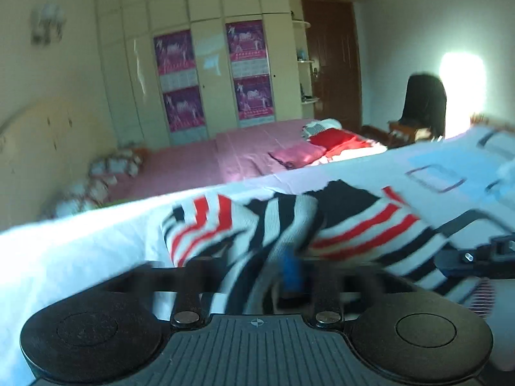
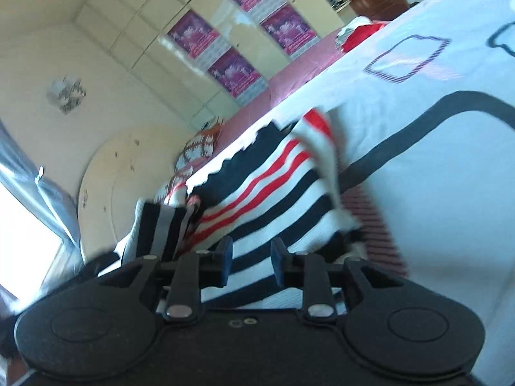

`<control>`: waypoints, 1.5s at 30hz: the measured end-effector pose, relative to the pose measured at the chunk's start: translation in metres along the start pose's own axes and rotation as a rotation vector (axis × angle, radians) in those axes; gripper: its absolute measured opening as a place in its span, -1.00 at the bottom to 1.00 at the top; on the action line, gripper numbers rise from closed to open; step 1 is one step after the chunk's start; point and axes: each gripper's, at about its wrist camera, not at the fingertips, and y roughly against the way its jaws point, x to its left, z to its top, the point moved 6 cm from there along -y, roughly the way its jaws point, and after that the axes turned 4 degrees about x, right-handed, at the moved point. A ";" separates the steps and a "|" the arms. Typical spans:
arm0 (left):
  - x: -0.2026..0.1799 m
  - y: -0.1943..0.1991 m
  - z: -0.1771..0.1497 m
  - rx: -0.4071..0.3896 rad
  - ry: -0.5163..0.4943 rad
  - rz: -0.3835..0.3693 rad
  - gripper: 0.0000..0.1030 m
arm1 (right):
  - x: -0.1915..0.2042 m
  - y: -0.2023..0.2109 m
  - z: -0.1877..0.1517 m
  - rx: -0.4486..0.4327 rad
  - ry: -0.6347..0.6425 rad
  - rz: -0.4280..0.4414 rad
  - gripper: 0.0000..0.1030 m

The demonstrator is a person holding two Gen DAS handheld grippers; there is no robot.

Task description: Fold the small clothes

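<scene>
A small knit garment with red, white and dark navy stripes lies on a white bedsheet. My left gripper is shut on a bunched fold of the striped garment and lifts it off the sheet; its blue pads are mostly hidden by cloth. In the right wrist view the same garment lies spread in front, one corner flipped up. My right gripper is open just above the garment's near edge, holding nothing. The right gripper also shows at the right edge of the left wrist view.
The white sheet has dark outline patterns. Beyond lies a pink bed with red and pink clothes piled on it. A cream wardrobe with purple posters, a brown door and a dark chair stand behind.
</scene>
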 end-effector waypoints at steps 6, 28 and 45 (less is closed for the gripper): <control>-0.031 -0.032 0.025 0.056 -0.211 0.031 0.36 | 0.026 -0.012 -0.004 0.029 0.078 -0.009 -0.43; -0.032 0.003 0.046 -0.147 0.233 -0.574 -0.80 | 0.024 -0.029 -0.011 0.012 -0.041 -0.014 -0.68; 0.054 0.002 -0.022 0.065 0.485 -0.372 -0.79 | 0.000 -0.004 0.031 0.059 -0.281 0.080 -0.16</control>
